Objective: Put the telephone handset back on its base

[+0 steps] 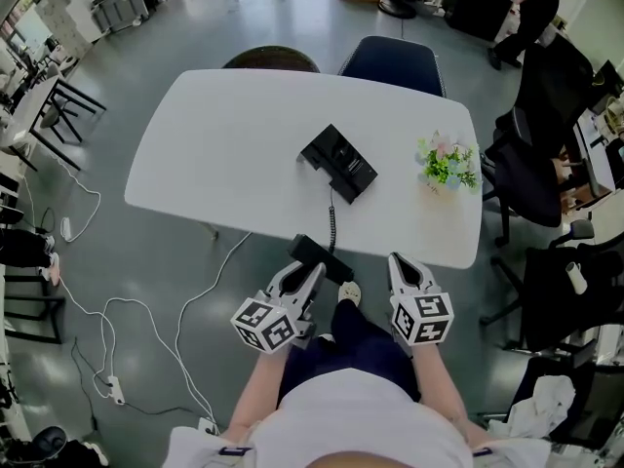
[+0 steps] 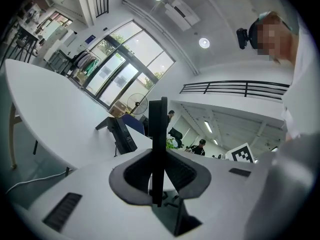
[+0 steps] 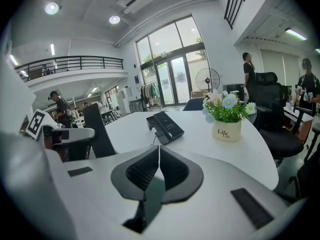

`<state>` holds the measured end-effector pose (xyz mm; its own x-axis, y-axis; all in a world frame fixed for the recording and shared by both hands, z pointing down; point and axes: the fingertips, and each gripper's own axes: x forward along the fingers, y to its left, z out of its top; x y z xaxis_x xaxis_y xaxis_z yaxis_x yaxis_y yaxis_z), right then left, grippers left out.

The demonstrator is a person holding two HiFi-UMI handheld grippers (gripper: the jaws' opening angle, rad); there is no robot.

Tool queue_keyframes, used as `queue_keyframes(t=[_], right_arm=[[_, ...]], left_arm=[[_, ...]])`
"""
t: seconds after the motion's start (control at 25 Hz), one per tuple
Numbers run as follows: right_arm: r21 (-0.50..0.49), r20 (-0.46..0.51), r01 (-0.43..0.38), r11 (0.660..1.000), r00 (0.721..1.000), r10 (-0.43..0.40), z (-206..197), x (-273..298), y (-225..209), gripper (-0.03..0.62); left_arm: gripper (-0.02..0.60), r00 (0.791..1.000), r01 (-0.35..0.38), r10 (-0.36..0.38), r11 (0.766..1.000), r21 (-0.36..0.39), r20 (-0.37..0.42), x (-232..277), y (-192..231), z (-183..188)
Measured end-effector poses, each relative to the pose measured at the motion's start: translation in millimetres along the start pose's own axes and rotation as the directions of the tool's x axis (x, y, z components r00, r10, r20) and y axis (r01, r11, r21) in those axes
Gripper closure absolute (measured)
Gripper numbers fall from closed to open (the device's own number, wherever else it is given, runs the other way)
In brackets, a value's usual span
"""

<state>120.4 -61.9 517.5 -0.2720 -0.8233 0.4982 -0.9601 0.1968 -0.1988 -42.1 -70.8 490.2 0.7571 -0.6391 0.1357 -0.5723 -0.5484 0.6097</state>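
Observation:
The black telephone base lies on the white table, right of its middle. Its coiled cord hangs over the near edge down to the black handset. My left gripper is shut on the handset below that edge; in the left gripper view the handset stands edge-on between the pads, with the base beyond it. My right gripper hovers beside it, shut and holding nothing. In the right gripper view the right gripper points at the base.
A white pot of flowers stands near the table's right end, right of the base. Two chairs are pushed in at the far side. Black office chairs crowd the right, and cables trail on the floor at the left.

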Motion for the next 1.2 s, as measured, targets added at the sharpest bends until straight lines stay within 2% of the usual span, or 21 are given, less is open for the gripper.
queue_keyframes(t=[0.44,0.68,0.92,1.08,1.2], right_arm=[[-0.009,-0.018,-0.018,1.000,1.000,0.017,27.4,42.1,-29.1,0.560],[-0.018,-0.022,-0.034,0.999,0.999,0.033,35.7,60.4,-41.8,0.560],[0.009,-0.004,-0.061,0.998,0.998,0.061,44.1,74.8,-55.4,0.560],[0.013,0.011,-0.073,0.997,0.997,0.072,48.3,81.3,-63.8,0.560],[0.012,0.023,-0.083,0.997,0.996,0.082,50.6,84.7,-66.3,0.560]], left_arm=[[0.499,0.998,-0.057,0.057,0.998,-0.005,0.011,40.0,28.5,21.4],[0.499,0.998,-0.056,0.057,0.998,-0.009,0.025,57.8,34.4,28.5],[0.499,0.997,-0.059,0.062,0.997,-0.056,0.052,76.7,40.4,30.2],[0.499,0.994,-0.038,0.051,0.990,-0.132,0.098,87.6,42.0,38.4],[0.499,0.992,-0.020,0.036,0.990,-0.136,0.119,91.5,38.5,45.4]])
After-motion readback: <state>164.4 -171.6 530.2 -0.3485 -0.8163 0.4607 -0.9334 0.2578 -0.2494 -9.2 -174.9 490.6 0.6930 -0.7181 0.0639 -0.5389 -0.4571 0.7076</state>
